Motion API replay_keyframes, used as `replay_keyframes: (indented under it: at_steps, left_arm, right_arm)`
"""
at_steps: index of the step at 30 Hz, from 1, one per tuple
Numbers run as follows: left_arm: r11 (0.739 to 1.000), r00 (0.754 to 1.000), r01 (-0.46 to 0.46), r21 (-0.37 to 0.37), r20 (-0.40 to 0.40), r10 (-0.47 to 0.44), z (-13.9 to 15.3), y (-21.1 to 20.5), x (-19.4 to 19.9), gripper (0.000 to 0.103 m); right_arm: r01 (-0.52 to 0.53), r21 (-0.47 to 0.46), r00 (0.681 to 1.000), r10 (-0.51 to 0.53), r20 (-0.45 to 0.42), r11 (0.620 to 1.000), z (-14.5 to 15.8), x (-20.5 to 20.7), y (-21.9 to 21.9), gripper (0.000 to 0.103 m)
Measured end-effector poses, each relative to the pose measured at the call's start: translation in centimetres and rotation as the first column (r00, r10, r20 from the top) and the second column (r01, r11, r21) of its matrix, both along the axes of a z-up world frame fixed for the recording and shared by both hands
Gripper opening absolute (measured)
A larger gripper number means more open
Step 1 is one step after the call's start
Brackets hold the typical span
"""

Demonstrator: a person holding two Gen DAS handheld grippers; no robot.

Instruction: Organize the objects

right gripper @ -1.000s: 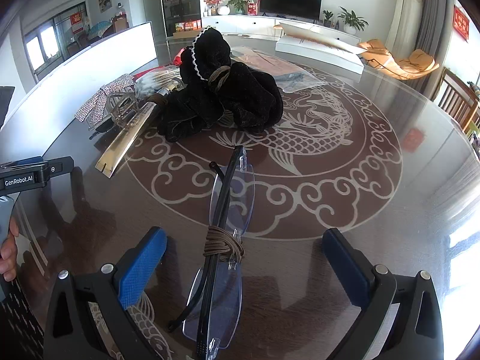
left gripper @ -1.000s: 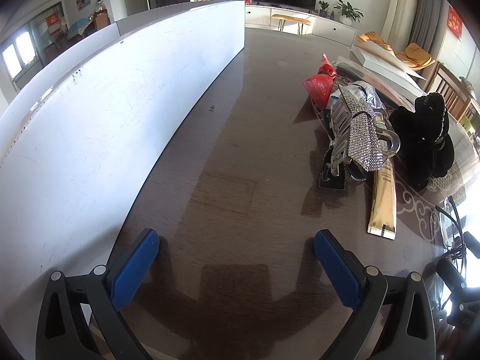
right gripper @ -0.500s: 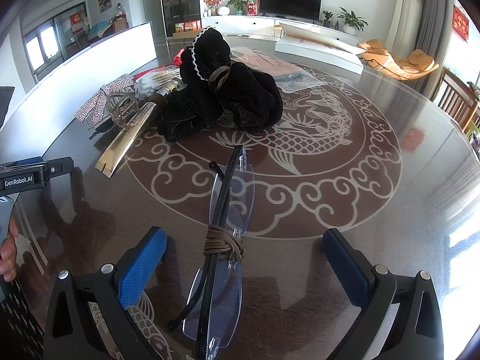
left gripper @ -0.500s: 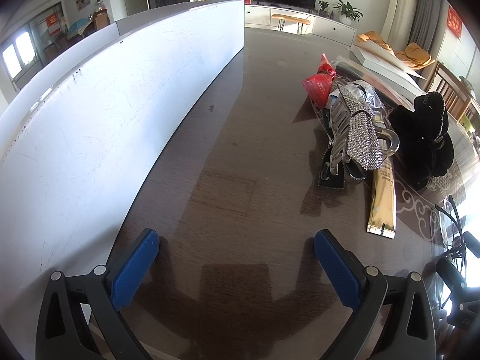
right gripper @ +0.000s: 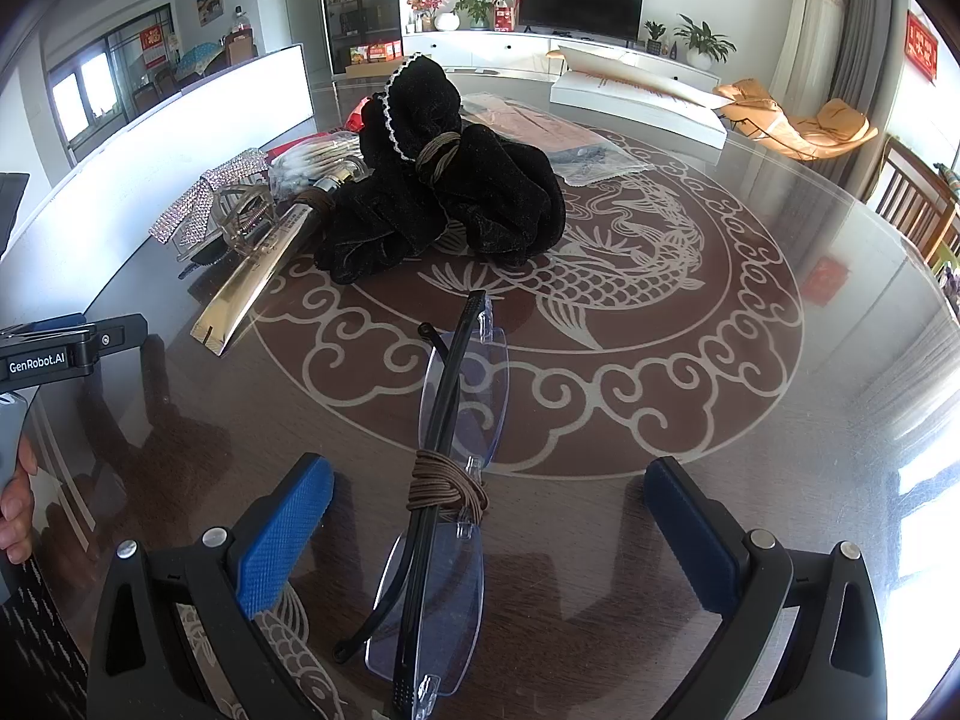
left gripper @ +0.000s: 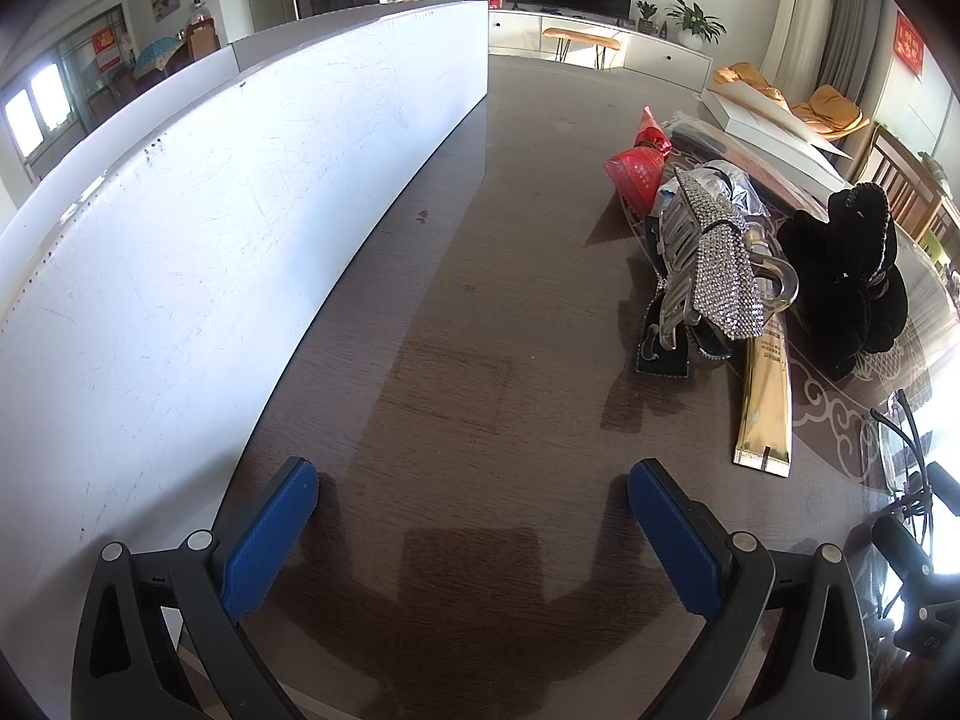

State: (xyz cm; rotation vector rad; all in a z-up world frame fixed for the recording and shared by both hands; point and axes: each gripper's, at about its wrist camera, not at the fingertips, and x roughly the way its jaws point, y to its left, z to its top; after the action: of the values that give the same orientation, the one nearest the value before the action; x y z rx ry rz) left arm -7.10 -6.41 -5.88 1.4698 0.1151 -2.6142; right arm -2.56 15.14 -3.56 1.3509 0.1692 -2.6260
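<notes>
Folded rimless glasses point(right gripper: 447, 468) with a brown hair tie point(right gripper: 445, 487) wound around them lie on the glass table between the fingers of my right gripper point(right gripper: 489, 516), which is open and not touching them. A black velvet scrunchie pile point(right gripper: 444, 180) lies beyond. A gold tube point(right gripper: 255, 285), a clear hair claw point(right gripper: 243, 213) and a rhinestone strip point(right gripper: 201, 201) lie to its left. My left gripper point(left gripper: 474, 531) is open and empty over bare dark table, with the rhinestone strip point(left gripper: 723, 270), gold tube point(left gripper: 765, 402) and scrunchies point(left gripper: 852, 276) to its right.
A long white panel point(left gripper: 210, 228) stands along the left side of the table. A red bag point(left gripper: 639, 171) and plastic packets point(right gripper: 540, 126) lie further back. A white box point(right gripper: 642, 102) sits at the far edge. The left gripper's body point(right gripper: 54, 351) shows at the right view's left edge.
</notes>
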Motion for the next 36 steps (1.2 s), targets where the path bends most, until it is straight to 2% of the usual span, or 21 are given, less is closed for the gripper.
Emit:
replay_keyframes:
  at_steps: [9,15,18,36]
  left_arm:
    - [0.999,0.999,0.047,-0.007,-0.021,-0.047,-0.1,1.3,-0.2,0.103]
    - [0.986,0.985,0.164,-0.014,-0.053,-0.164,-0.2,2.4,-2.0,0.103]
    - [0.982,0.980,0.190,-0.017,-0.063,-0.191,-0.2,2.5,-2.9,0.103]
    - [0.981,0.978,0.192,-0.014,-0.077,-0.193,-0.1,2.2,-2.4,0.103]
  right_arm:
    - [0.000,0.000,1.000,0.000,0.000,1.000,0.0,0.0,0.0,0.103]
    - [0.000,0.000,1.000,0.000,0.000,1.000,0.0,0.0,0.0,0.103]
    - [0.000,0.000,1.000,0.000,0.000,1.000,0.0,0.0,-0.1,0.103]
    - [0.001,-0.001,1.000,-0.001,0.000,1.000,0.0,0.0,-0.1,0.103]
